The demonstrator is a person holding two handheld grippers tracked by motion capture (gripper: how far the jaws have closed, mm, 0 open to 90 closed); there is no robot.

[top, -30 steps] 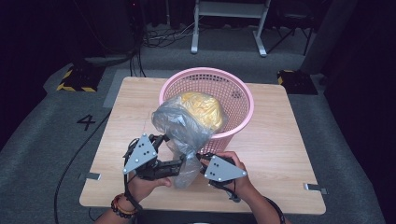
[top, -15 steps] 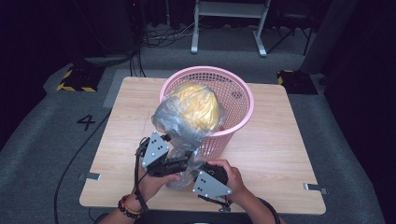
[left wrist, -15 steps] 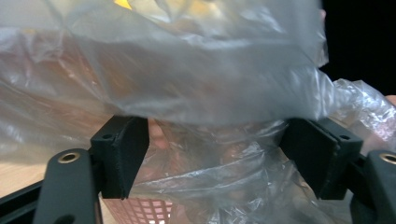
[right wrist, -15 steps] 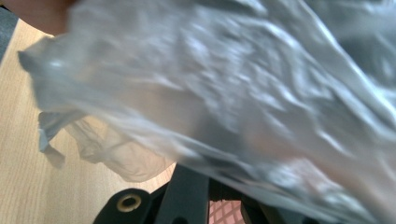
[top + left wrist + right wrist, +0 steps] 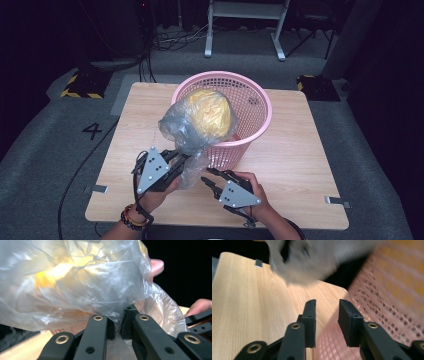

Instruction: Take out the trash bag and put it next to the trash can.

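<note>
While it sits over the near left part of the tabletop (image 5: 120,150), the left gripper (image 5: 176,162) has just drawn its jaws together on a fold of the clear plastic bag (image 5: 187,132); in the left gripper view the film (image 5: 82,287) is pinched between the two black jaws and billows up above them, with a yellow mass glowing through it. Seen from the high view, that bag rises from the gripper towards the rim of the pink basket (image 5: 255,107), and the yellow bundle (image 5: 212,112) inside it rests in the basket's mouth, which is tipped towards the person. Just right of the bag's hanging lower end, the right gripper (image 5: 207,180) lies low over the tabletop near the basket's foot. Its jaws have just been opening and now stand partly apart with nothing between them; the right gripper view shows bare wood (image 5: 249,305) and the pink mesh wall (image 5: 387,302) beyond its tips (image 5: 327,306).
</note>
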